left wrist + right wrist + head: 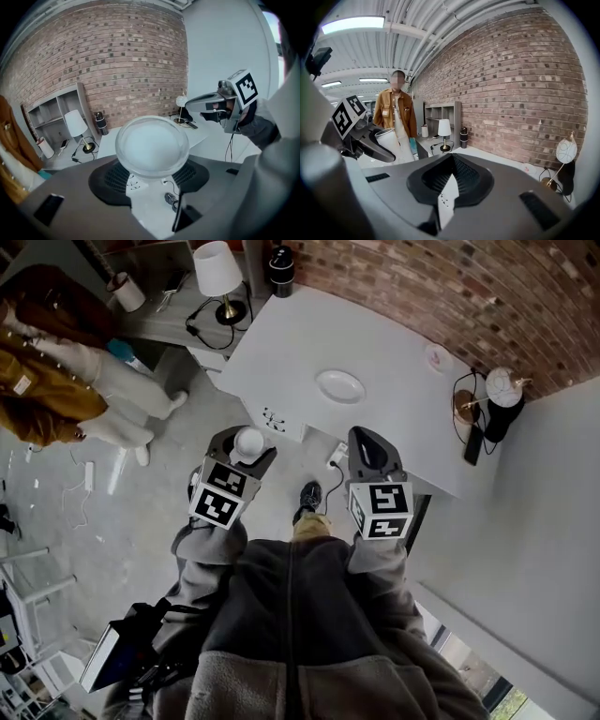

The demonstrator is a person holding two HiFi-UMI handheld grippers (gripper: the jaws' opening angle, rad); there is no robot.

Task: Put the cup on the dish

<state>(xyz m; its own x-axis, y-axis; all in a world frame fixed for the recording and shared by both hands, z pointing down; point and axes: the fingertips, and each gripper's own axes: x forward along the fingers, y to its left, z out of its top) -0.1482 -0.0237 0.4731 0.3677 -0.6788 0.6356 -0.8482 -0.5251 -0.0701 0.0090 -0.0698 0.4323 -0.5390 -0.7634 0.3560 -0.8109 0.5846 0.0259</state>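
The left hand-held gripper [242, 451] clamps a smooth, frosted white cup [152, 145], round-rimmed, in the air short of the desk [398, 423]. The right hand-held gripper [370, 448] is closed on nothing. Carrying and setting down appear to remain, as the shallow, glossy white dish [340, 386] lies bare on the matte white desk.

Clear tabletop around the dish [340, 385], clutter only at the edges
The table [281, 343] is seen bare between its near edge and the dish, so passage there is unblocked. A black bottle [280, 268] is set at the far corner; a small saucer [438, 357] and a globe lamp [503, 388] are found along the right side, well apart from the dish.
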